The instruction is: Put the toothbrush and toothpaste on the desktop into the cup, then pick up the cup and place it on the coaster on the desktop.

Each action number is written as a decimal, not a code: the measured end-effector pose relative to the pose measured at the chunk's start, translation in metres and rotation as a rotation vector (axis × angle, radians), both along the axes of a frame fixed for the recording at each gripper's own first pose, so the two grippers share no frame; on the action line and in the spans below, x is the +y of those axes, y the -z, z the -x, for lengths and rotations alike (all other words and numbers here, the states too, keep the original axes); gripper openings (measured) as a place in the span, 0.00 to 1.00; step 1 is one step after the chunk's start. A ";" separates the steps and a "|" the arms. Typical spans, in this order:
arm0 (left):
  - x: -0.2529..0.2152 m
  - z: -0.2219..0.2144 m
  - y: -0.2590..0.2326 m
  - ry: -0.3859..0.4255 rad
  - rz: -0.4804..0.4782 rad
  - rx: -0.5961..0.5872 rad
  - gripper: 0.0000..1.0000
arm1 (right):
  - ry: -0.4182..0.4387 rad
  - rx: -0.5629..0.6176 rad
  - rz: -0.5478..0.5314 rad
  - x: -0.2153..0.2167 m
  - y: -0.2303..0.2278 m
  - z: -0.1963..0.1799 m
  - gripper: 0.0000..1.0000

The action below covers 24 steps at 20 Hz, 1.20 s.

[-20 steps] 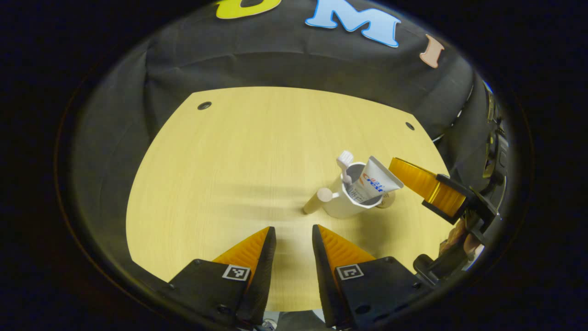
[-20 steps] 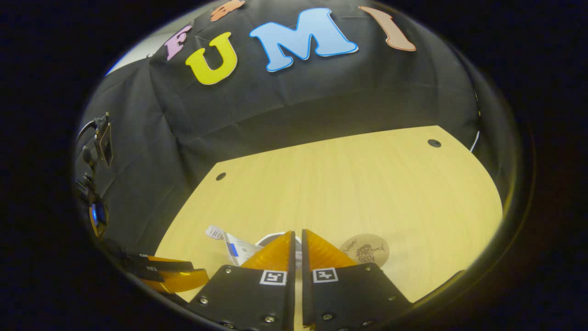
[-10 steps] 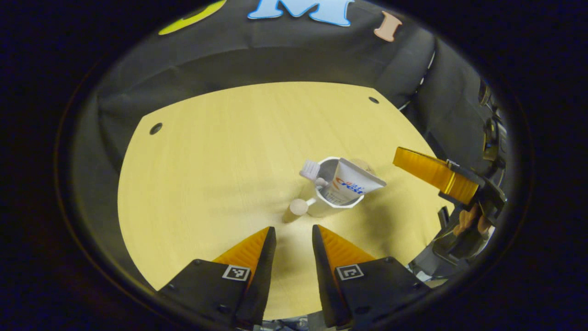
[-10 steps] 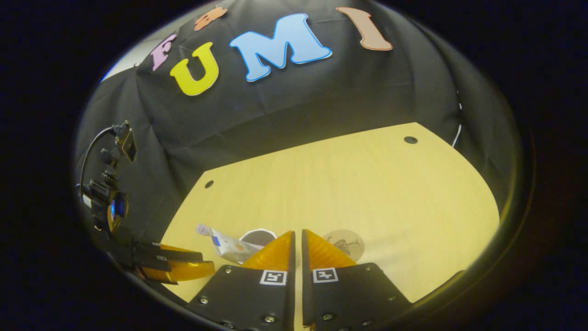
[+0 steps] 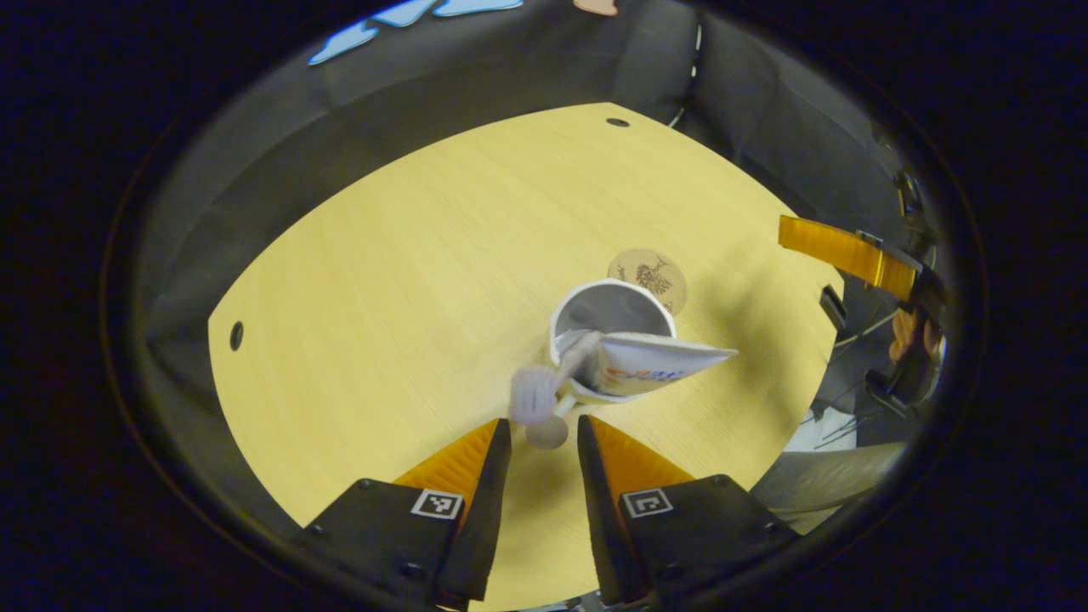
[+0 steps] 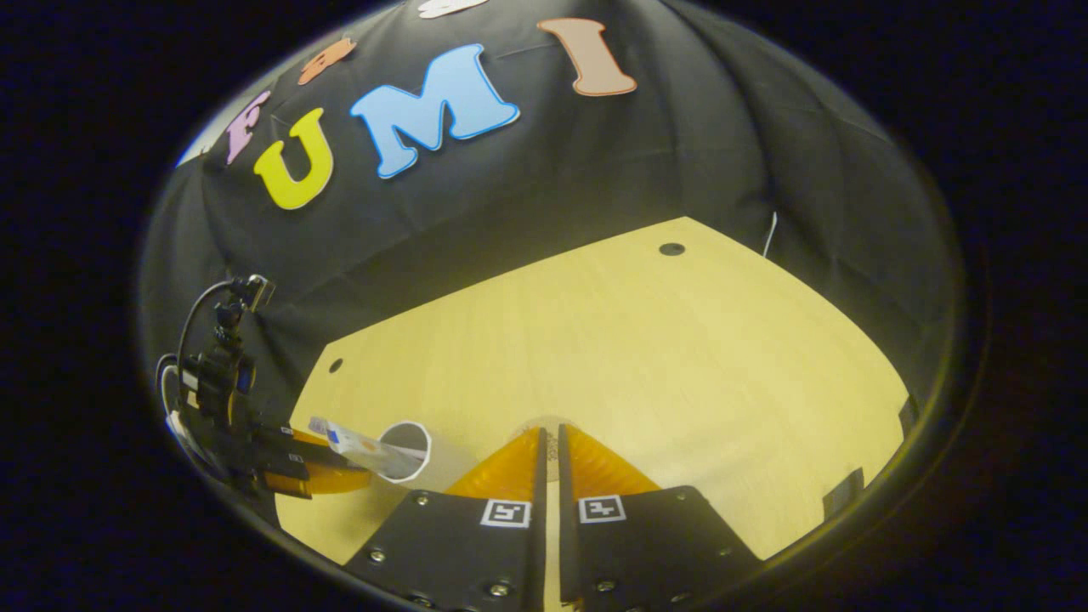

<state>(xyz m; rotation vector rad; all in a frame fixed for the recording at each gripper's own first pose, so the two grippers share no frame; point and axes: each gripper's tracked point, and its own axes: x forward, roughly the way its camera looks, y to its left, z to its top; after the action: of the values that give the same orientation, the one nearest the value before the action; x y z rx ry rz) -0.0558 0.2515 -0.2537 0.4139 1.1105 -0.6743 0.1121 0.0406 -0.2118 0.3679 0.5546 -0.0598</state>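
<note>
While the left gripper (image 5: 544, 433) is hovering with its jaws a little apart and holding nothing, the white cup (image 5: 612, 340) is standing on the wooden desktop (image 5: 382, 280) just ahead, its handle between the fingertips. The toothbrush (image 5: 544, 391) and toothpaste tube (image 5: 654, 361) are leaning inside, the coaster (image 5: 648, 274) lying just behind. The right gripper (image 6: 550, 433) is staying empty, its jaws almost closed.
</note>
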 end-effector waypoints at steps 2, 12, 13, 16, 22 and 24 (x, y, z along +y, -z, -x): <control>-0.003 -0.001 0.010 0.073 -0.031 0.013 0.53 | 0.038 0.008 -0.006 -0.011 0.001 0.004 0.06; 0.011 -0.003 0.036 0.246 -0.101 0.077 0.34 | 0.138 0.059 -0.009 -0.043 0.016 0.013 0.06; 0.007 -0.001 0.036 0.256 -0.102 0.073 0.32 | 0.145 0.063 -0.011 -0.044 0.017 0.012 0.06; 0.003 0.000 0.034 0.248 -0.086 0.033 0.29 | 0.158 0.076 -0.022 -0.049 0.020 0.011 0.06; 0.009 0.008 0.014 0.220 -0.072 0.008 0.24 | 0.131 0.085 -0.031 -0.047 0.023 0.002 0.06; 0.000 0.010 0.009 0.213 -0.070 0.004 0.24 | 0.117 0.088 -0.034 -0.046 0.024 0.001 0.06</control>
<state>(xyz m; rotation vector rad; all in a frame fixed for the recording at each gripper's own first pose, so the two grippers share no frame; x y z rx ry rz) -0.0659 0.2520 -0.2623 0.5967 1.1055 -0.8254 0.1111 -0.0056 -0.2354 0.4320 0.6217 -0.1805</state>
